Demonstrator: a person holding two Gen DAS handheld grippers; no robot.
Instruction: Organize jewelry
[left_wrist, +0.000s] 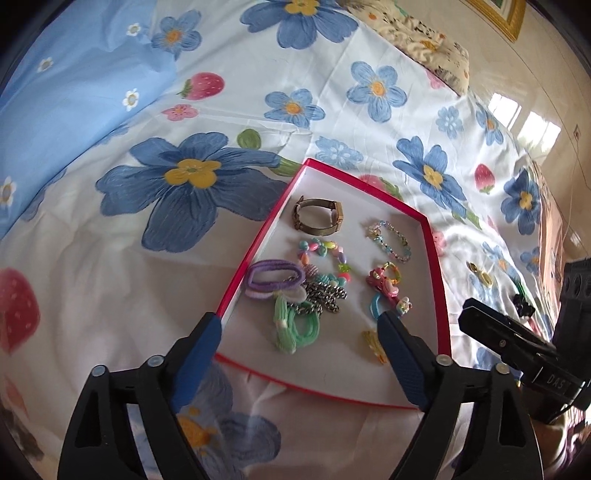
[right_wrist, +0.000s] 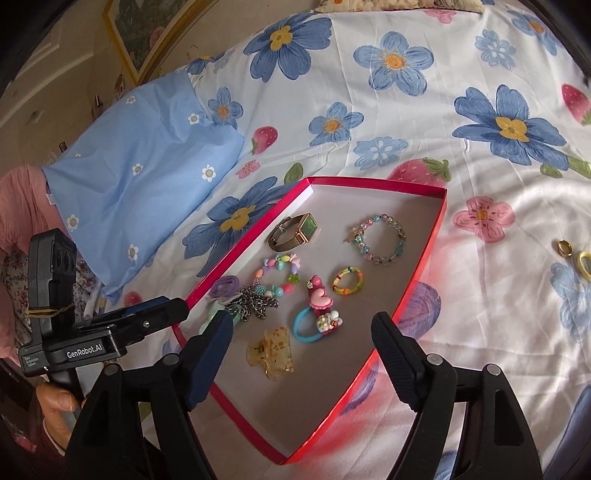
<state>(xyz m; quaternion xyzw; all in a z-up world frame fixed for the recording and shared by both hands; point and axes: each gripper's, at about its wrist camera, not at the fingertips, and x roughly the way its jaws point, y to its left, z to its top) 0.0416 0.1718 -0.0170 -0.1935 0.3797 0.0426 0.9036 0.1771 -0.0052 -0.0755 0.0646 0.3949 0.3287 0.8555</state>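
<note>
A shallow red box (left_wrist: 435, 266) (right_wrist: 439, 218) with a white floor lies on the flowered bedspread. It holds a watch (left_wrist: 318, 218) (right_wrist: 293, 230), a crystal bead bracelet (left_wrist: 391, 240) (right_wrist: 380, 240), a pastel bead bracelet (left_wrist: 325, 258) (right_wrist: 280, 277), hair ties (left_wrist: 273, 280), a metal chain (left_wrist: 325, 297) (right_wrist: 253, 304), a pink heart clip (right_wrist: 319, 301) and a yellow claw clip (right_wrist: 271, 352) (left_wrist: 373, 345). My left gripper (left_wrist: 299, 321) is open and empty over the box's near end. My right gripper (right_wrist: 303, 328) is open and empty above the claw clip.
Outside the box, gold rings (left_wrist: 480, 275) (right_wrist: 576, 254) and a dark green item (left_wrist: 522, 301) lie on the bedspread to its right. A blue pillow (right_wrist: 140, 181) lies to the left. The right gripper shows in the left wrist view (left_wrist: 517, 343), the left gripper in the right wrist view (right_wrist: 122, 325).
</note>
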